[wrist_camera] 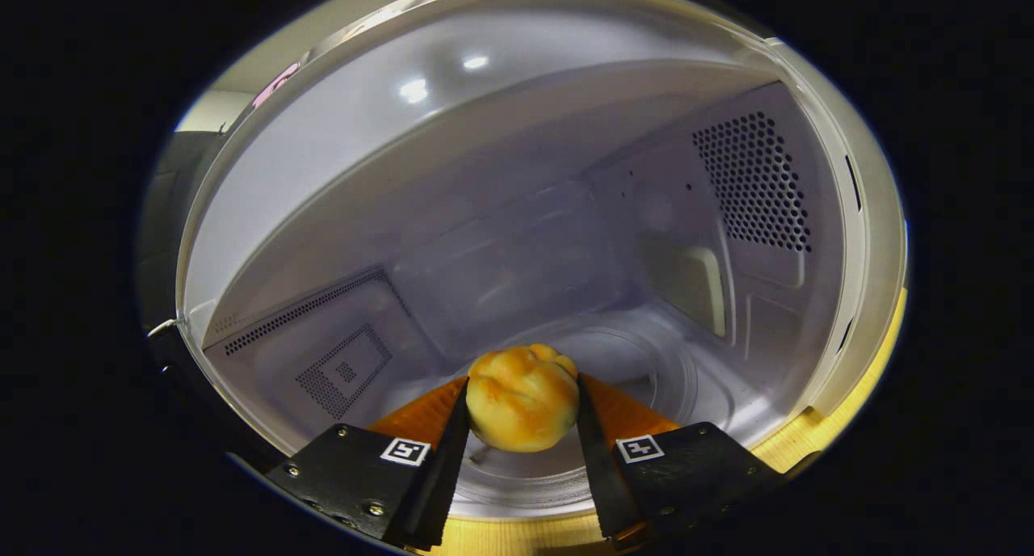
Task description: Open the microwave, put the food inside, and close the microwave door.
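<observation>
Gripper view puts your gripper right at the mouth of the microwave, and its two fingers are pinching a bread roll between them, one pressing on each flank, so the food sits squarely in your grasp and not yet on anything. You hold the roll just above the front of the round glass plate on the oven floor; whether it already touches the glass I cannot tell. The roll is a soft, rounded lump with a golden, glossy crust and shallow creases across its top, a little wider than tall, its wider side running across from finger to finger; judge it squashy, so ease the pinch rather than snap it. What the coming move turns on, by my reading, is that the plate's middle lies straight ahead of the fingers and slightly below, so you need to go forward and down before you let go. Beyond it the back wall is smooth, pale and slightly shiny, with perforated vents on the left wall and right wall, and lamp glints on the ceiling. The door is already open, leaving release and closing
</observation>
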Available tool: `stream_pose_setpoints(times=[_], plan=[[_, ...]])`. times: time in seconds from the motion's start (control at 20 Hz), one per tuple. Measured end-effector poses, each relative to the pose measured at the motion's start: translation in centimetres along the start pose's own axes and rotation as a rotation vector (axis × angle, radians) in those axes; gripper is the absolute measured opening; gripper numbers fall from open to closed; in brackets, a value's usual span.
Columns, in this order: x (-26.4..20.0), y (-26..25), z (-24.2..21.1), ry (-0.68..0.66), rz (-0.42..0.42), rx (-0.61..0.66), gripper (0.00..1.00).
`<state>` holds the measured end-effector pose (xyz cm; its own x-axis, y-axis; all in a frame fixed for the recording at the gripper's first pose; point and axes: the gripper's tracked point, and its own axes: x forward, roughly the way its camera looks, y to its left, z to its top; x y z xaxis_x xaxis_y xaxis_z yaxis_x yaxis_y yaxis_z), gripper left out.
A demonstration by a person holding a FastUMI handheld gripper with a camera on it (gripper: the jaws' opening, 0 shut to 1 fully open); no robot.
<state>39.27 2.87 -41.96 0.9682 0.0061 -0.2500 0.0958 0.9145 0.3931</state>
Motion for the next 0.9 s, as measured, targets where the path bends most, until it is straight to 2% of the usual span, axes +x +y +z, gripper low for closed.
stream_pose_setpoints(times=[0.15,0.4,0.5,0.6,0.9], plan=[[0.1,0.2,-0.3,0.021,0.014,0.014,0.69],[0.4,0.6,-0.8,0.045,0.048,0.05,0.86],[0.3,0.4,-0.7,0.042,0.025,0.044,0.95],[-0.4,0.4,-0.1,0.015,0.006,-0.003,0.96],[-3.6,1.4,1.5,-0.009,0.038,-0.057,0.96]])
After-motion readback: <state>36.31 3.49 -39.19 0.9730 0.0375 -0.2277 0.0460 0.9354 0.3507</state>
